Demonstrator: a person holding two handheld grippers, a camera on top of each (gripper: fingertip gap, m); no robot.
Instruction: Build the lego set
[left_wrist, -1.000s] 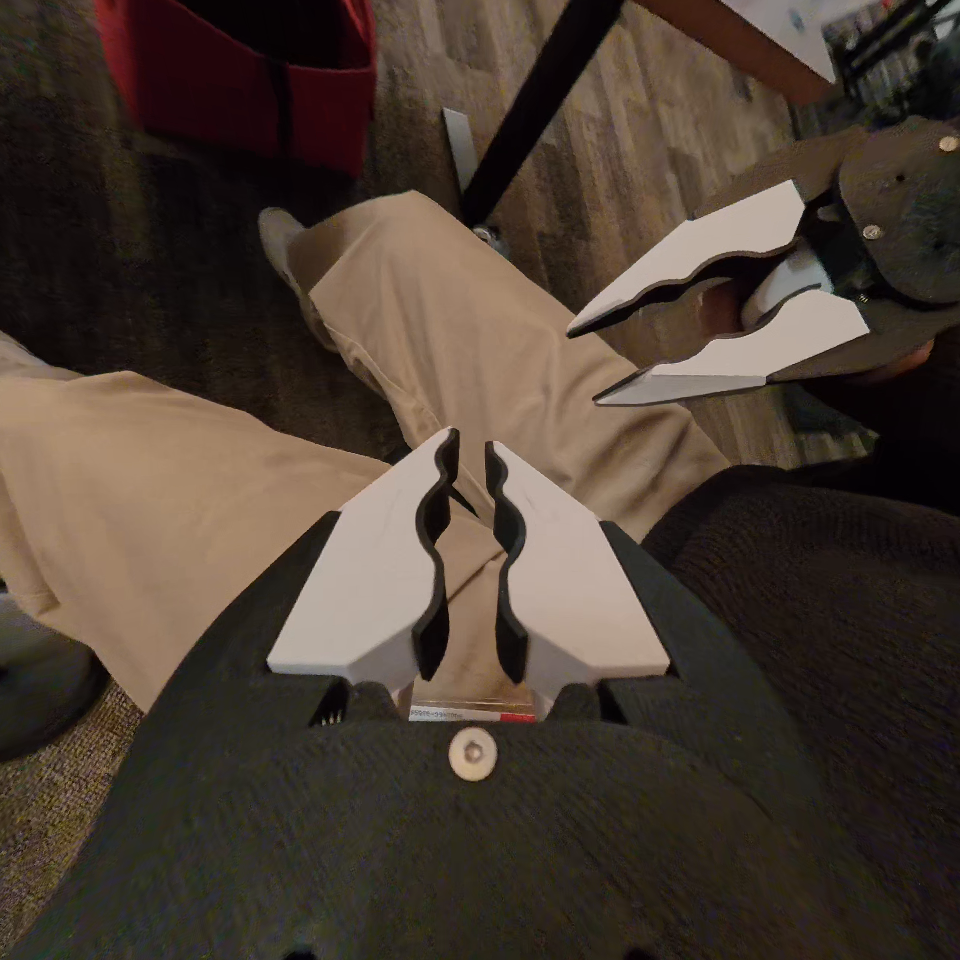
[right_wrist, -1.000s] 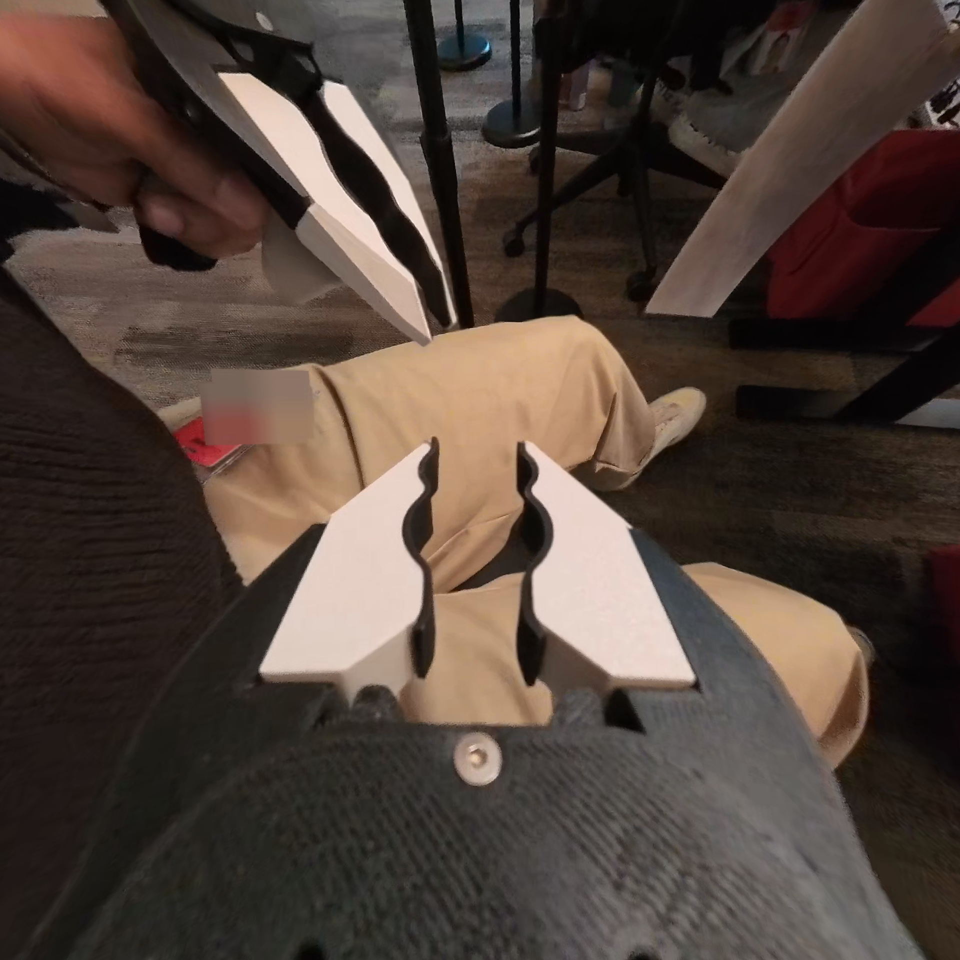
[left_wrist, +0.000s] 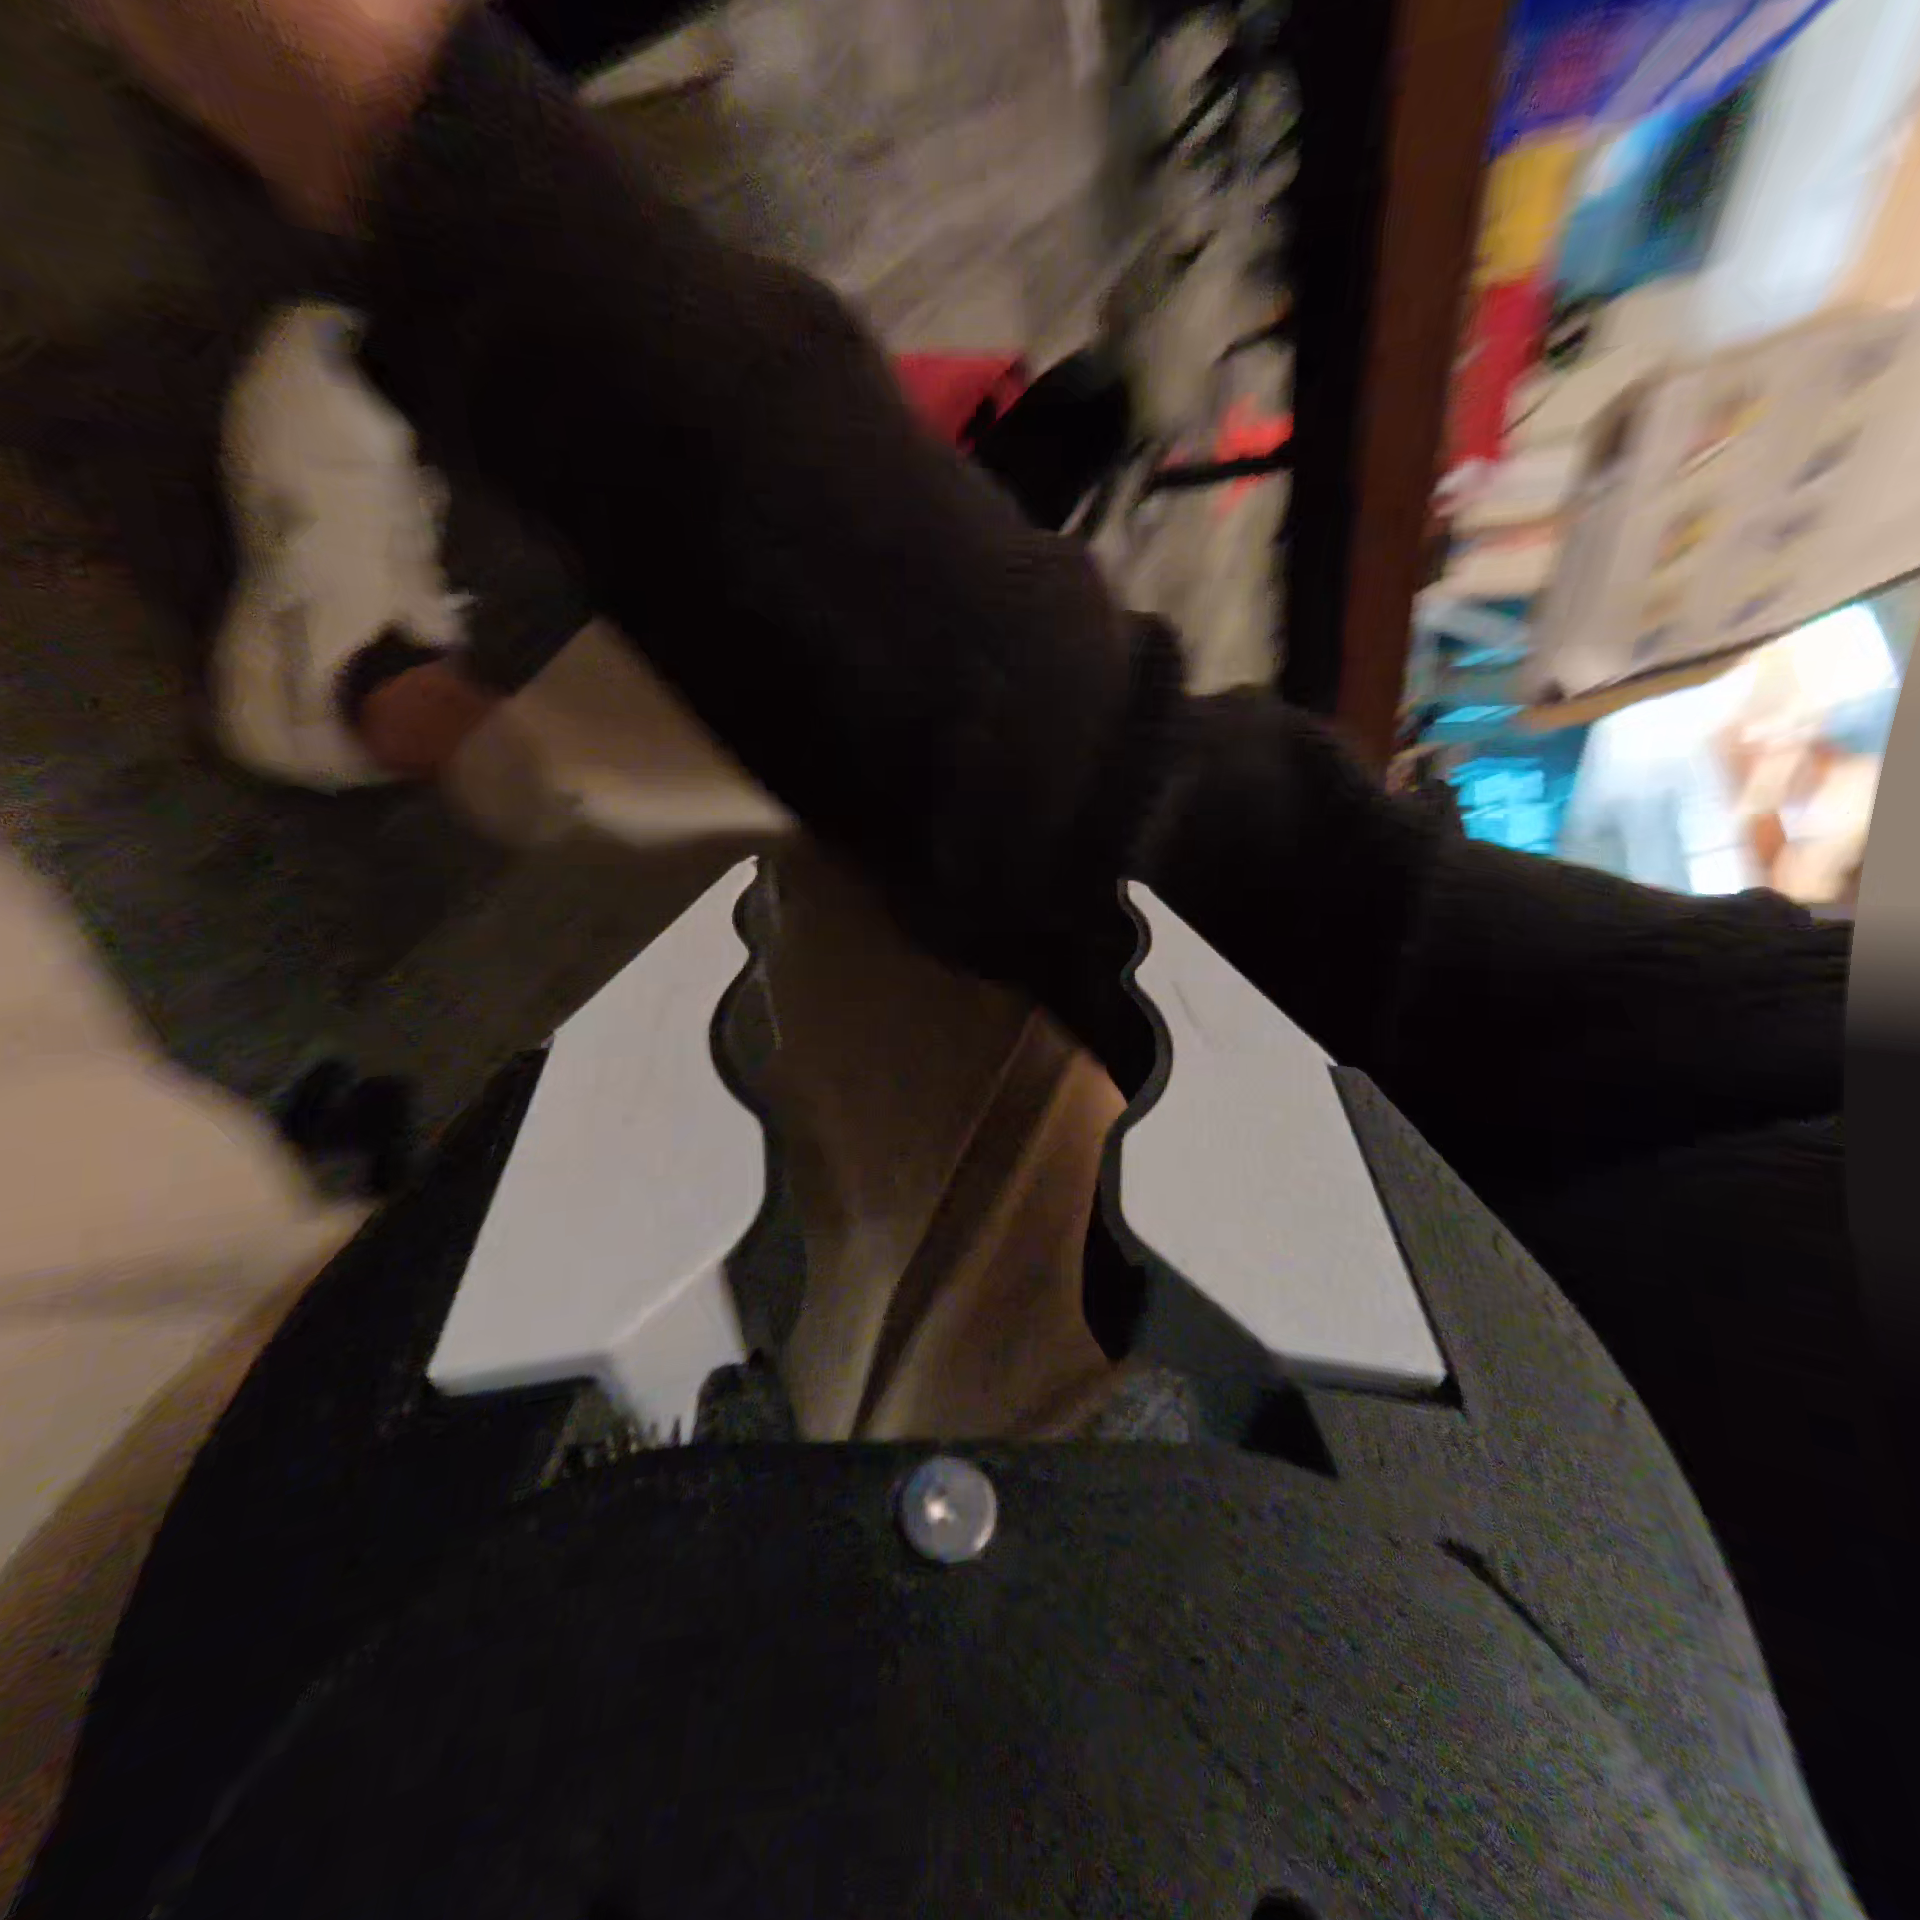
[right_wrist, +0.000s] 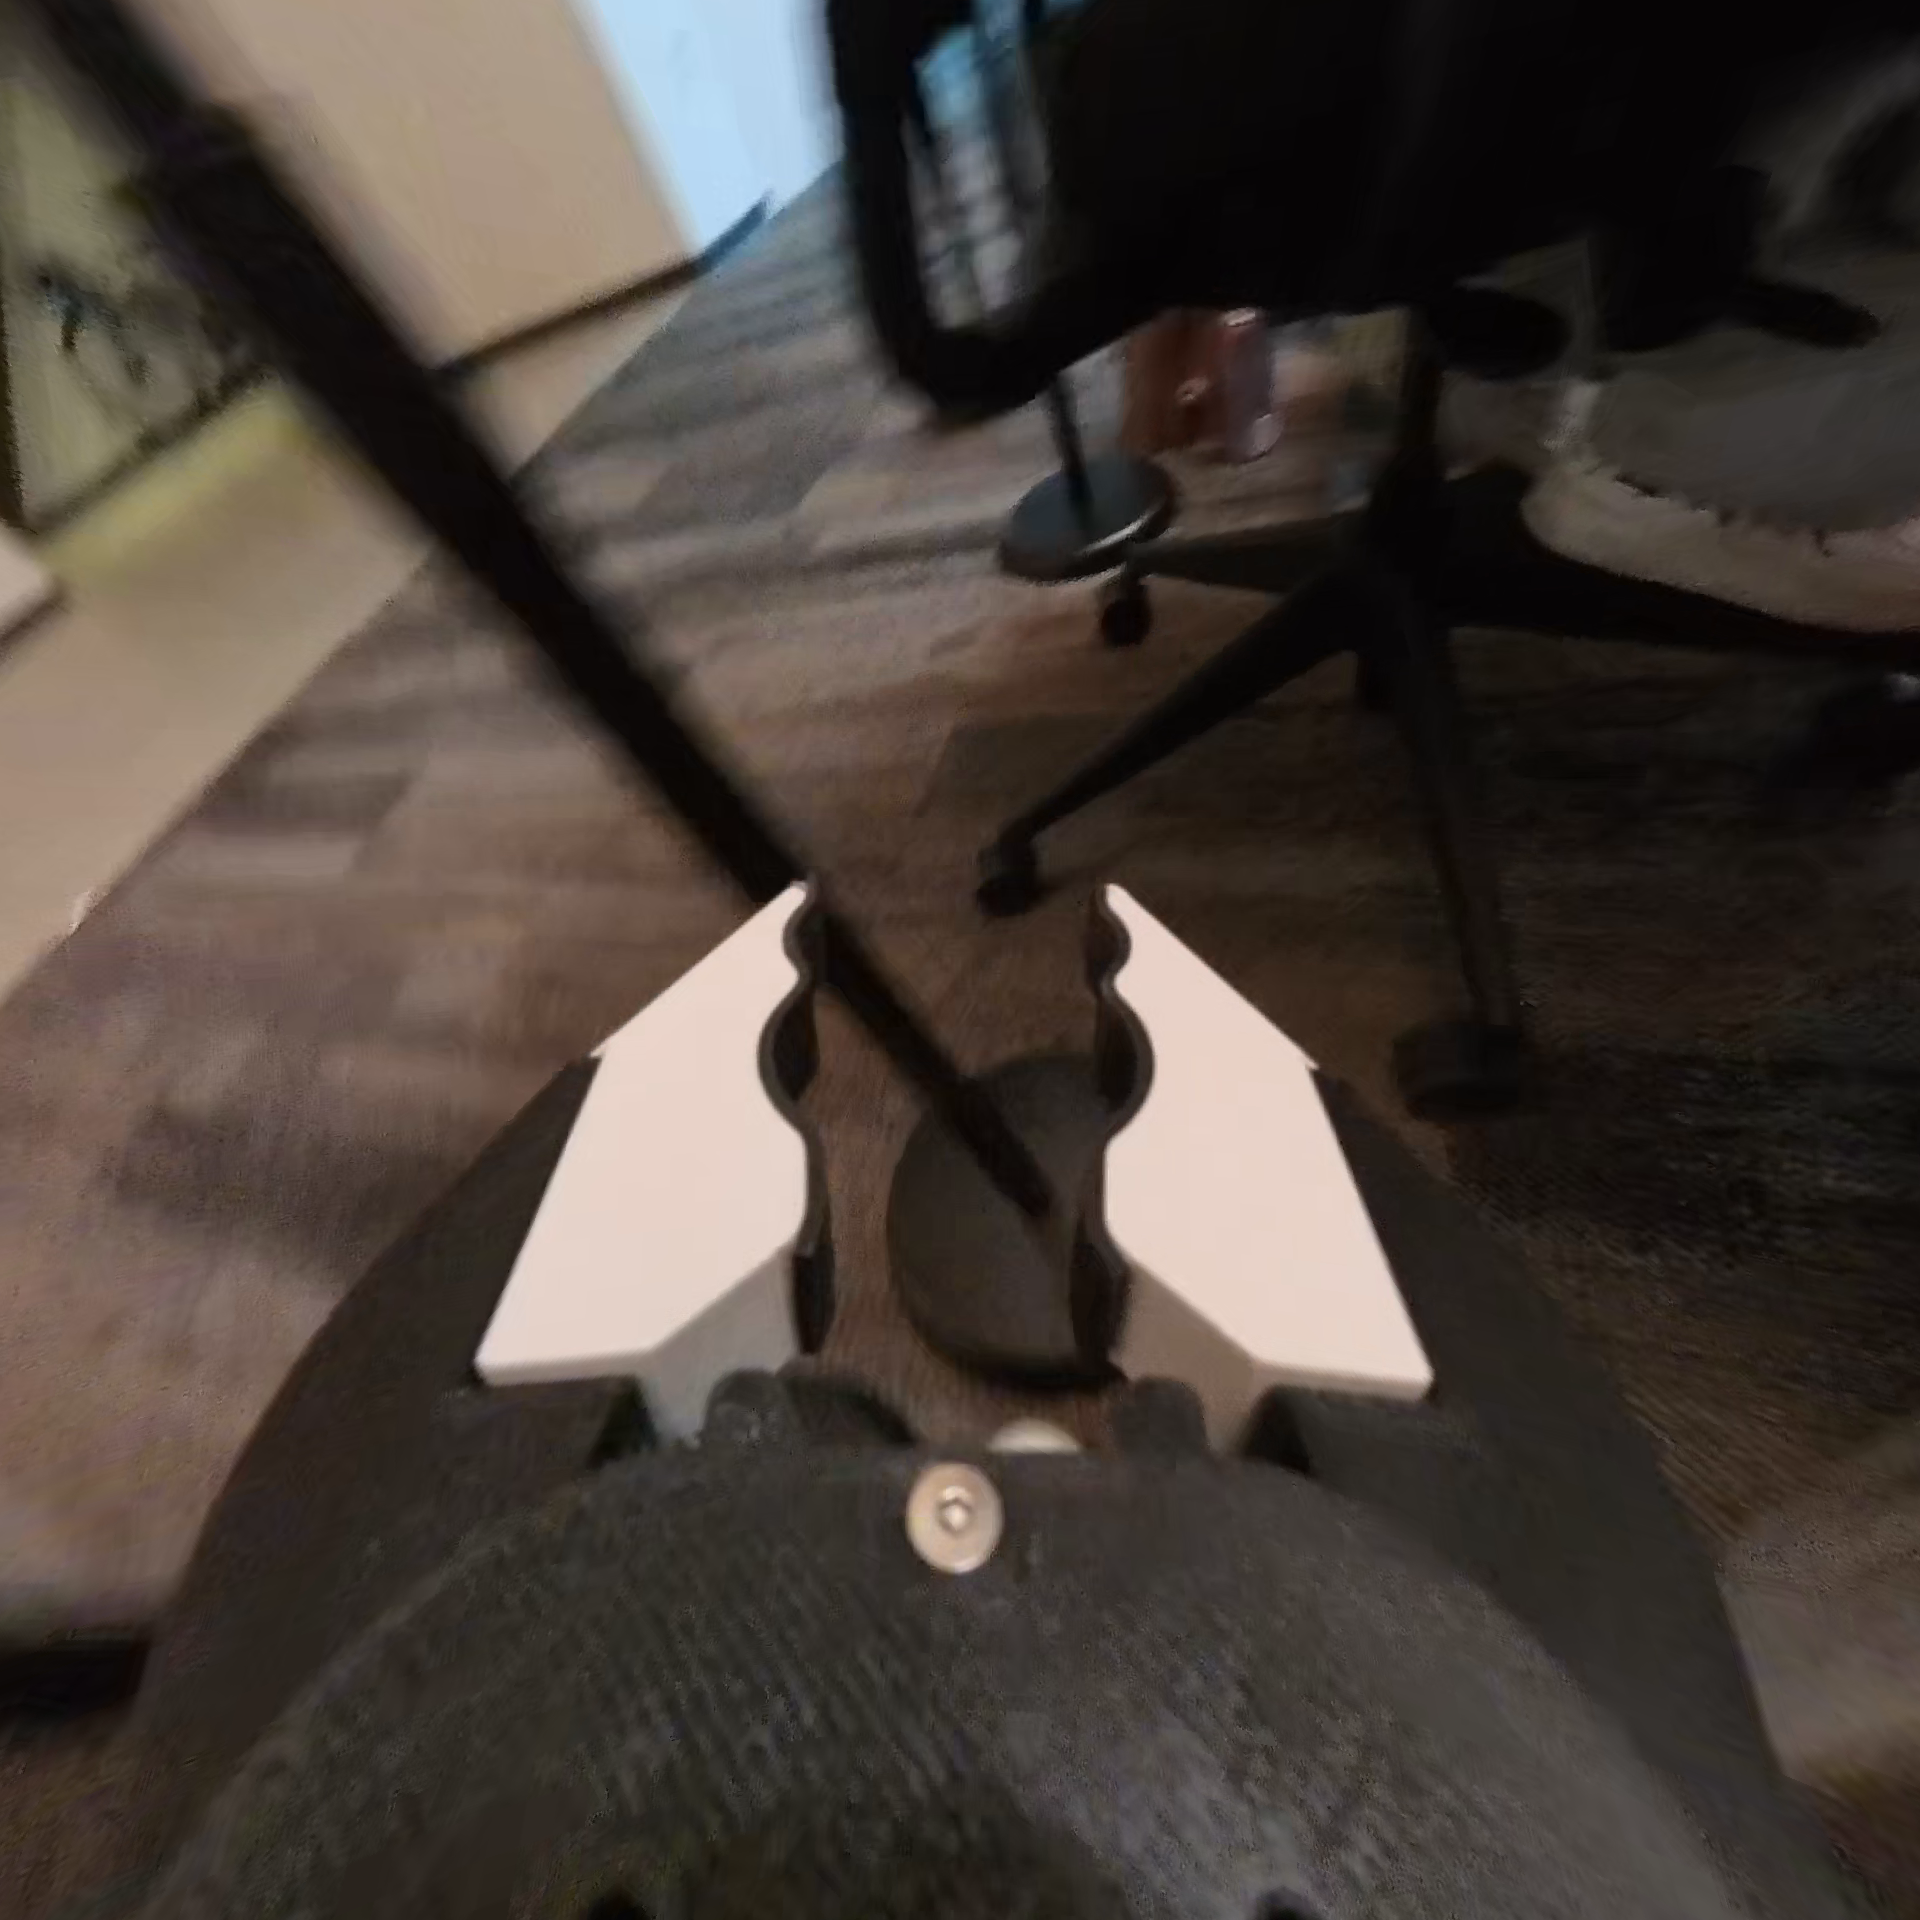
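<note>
**Both grippers gape empty, no Lego in sight**

The left gripper has its jaws spread wide with nothing between them. Just beyond them a dark knitted sleeve crosses the blurred left wrist view, over tan trousers. The right gripper also has its jaws parted and empty. Ahead of them a black pole slants across grey carpet, its round base between the jaws. An office chair base stands beyond. No Lego parts show in either view.

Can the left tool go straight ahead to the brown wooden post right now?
Probably not: a black knitted sleeve crosses between the open left tool and that brown wooden post.
</note>
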